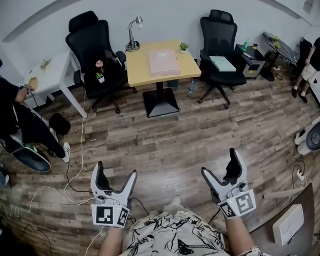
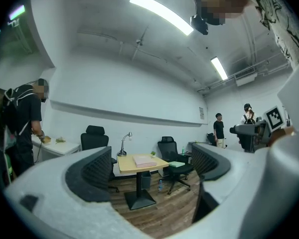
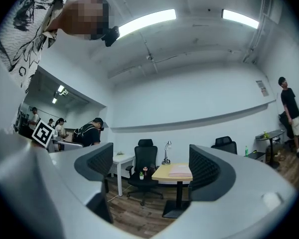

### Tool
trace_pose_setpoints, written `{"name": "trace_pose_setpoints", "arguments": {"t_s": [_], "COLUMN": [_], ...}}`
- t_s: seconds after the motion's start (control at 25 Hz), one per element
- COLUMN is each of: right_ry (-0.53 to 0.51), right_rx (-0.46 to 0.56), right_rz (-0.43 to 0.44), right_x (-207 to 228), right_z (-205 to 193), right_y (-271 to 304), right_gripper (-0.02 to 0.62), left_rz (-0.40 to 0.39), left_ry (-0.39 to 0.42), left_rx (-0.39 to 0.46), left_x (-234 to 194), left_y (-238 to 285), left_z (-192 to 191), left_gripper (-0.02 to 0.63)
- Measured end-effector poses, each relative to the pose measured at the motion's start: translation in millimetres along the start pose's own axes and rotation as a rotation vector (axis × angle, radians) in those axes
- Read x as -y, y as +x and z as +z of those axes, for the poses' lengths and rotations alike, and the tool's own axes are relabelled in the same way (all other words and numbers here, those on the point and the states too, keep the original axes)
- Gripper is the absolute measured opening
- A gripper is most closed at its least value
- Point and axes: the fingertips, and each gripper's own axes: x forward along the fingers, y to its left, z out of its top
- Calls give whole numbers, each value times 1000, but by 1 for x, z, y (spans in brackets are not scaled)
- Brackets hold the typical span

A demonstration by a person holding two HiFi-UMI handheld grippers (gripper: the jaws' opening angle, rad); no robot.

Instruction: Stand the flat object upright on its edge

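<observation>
A flat pink object (image 1: 164, 62) lies on a small wooden table (image 1: 136, 68) across the room; it also shows as the pink object (image 2: 144, 160) in the left gripper view and the pink object (image 3: 180, 170) in the right gripper view. My left gripper (image 1: 116, 172) is held low near my body, far from the table, open with nothing between its jaws. My right gripper (image 1: 220, 164) is beside it at the same distance, also open and empty. Each gripper's own view, the left gripper (image 2: 149, 168) and the right gripper (image 3: 150, 168), shows only the room between the spread pads.
Two black office chairs (image 1: 93, 52) (image 1: 220, 47) flank the table; the right one carries a green flat item (image 1: 223, 63). A desk lamp (image 1: 132, 35) and a small plant (image 1: 183, 47) stand on the table. A white desk (image 1: 53, 76), people at both sides and cables (image 1: 74, 169) on the wood floor.
</observation>
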Motion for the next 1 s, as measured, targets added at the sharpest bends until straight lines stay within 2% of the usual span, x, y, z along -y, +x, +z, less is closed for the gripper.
{"name": "trace_pose_setpoints", "arguments": {"t_s": [0.08,0.4,0.68,1.0], "right_ry": [10,32,45,36], "right_rx": [2,11,4,-36], "right_rz": [8,22,55,68], "right_x": [1,20,32,46], "right_z": [0,-3,-11,-26], "right_y": [2,11,15,29], "right_gripper": [477,477,477,477], "left_rz": [6,23,54,62], "left_ry": [8,-6,-31,-28], "left_rx": [-4,-16,48,49], "left_x": [0,5,16,17], "left_y": [2,18,22,45], "left_z": [0,-6,1,-3], "left_gripper": [506,512,515,515]}}
